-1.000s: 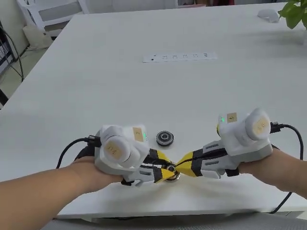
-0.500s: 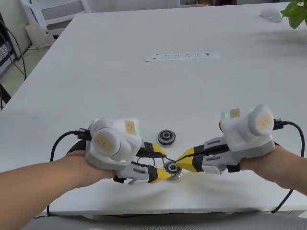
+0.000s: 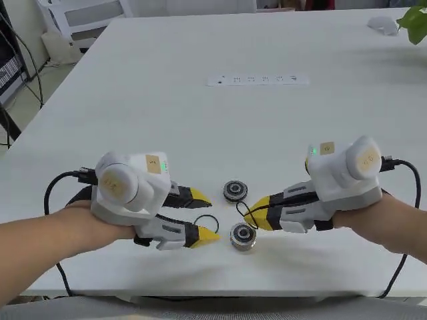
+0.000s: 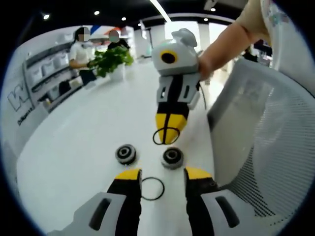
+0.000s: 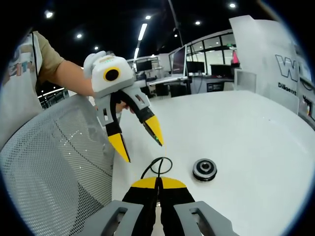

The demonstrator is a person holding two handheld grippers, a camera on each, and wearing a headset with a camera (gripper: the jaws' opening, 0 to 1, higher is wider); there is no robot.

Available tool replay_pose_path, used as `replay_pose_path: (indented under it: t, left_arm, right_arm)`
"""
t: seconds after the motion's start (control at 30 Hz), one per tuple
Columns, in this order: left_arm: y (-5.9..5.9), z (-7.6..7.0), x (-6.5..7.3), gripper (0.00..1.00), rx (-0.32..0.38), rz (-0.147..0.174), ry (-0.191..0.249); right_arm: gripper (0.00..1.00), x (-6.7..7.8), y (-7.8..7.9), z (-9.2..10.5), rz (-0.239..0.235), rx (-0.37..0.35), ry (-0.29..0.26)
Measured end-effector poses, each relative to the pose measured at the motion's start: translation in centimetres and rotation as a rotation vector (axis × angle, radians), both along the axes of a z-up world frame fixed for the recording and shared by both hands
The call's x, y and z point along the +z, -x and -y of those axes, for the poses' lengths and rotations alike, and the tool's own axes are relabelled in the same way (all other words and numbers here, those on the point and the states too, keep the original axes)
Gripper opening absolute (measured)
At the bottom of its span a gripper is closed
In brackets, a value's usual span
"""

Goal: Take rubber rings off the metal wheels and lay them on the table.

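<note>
Leftward had gone the left hand-held gripper, away from the right hand-held gripper it had met tip to tip a second before. The white table carried a power strip at upper centre, with a plant at upper right. Lower centre lay the near wheel and the far wheel. The left jaws stood spread about a loose ring lying on the table; the right jaws were pressed together, pinching a second ring.

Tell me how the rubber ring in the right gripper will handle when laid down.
The rubber ring, pinched in the shut right gripper, looks thin and wire-like: probably floppy and very light. Laid flat, like the other ring by the left gripper, it will likely lie where it lands rather than roll.
</note>
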State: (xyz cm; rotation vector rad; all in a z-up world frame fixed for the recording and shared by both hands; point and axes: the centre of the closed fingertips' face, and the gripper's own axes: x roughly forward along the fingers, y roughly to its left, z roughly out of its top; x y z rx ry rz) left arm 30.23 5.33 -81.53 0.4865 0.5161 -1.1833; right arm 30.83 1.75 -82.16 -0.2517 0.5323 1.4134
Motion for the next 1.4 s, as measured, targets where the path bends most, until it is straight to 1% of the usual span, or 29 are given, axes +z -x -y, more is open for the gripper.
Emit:
replay_pose_path:
  t: [0.3,0.6,0.83,0.97,1.17,1.4]
  left_arm:
    - [-0.4,-1.8,0.7,0.41,0.04,-0.004,0.013]
    - [-0.5,-3.3,0.5,0.44,0.075,-0.015,0.014]
    - [-0.5,-4.3,0.6,0.46,0.097,-0.019,0.018]
    - [-0.5,-4.6,0.6,0.46,0.106,-0.021,0.02]
    - [-0.2,-4.8,0.3,0.46,0.114,-0.029,0.02]
    - [-0.2,-5.3,0.2,0.47,0.124,-0.035,0.021]
  right_arm:
    - [0.0,0.3,-0.7,-1.4,0.014,0.028,0.011]
    - [0.0,0.5,-1.3,-3.1,0.03,0.053,0.032]
    - [0.0,-0.2,-1.8,-4.1,0.04,0.075,0.054]
    - [0.0,-0.5,-2.1,-4.7,0.044,0.081,0.062]
    - [0.0,-1.3,-1.9,-5.2,0.046,0.1,0.082]
    - [0.0,-1.8,-1.8,-5.5,0.04,0.108,0.093]
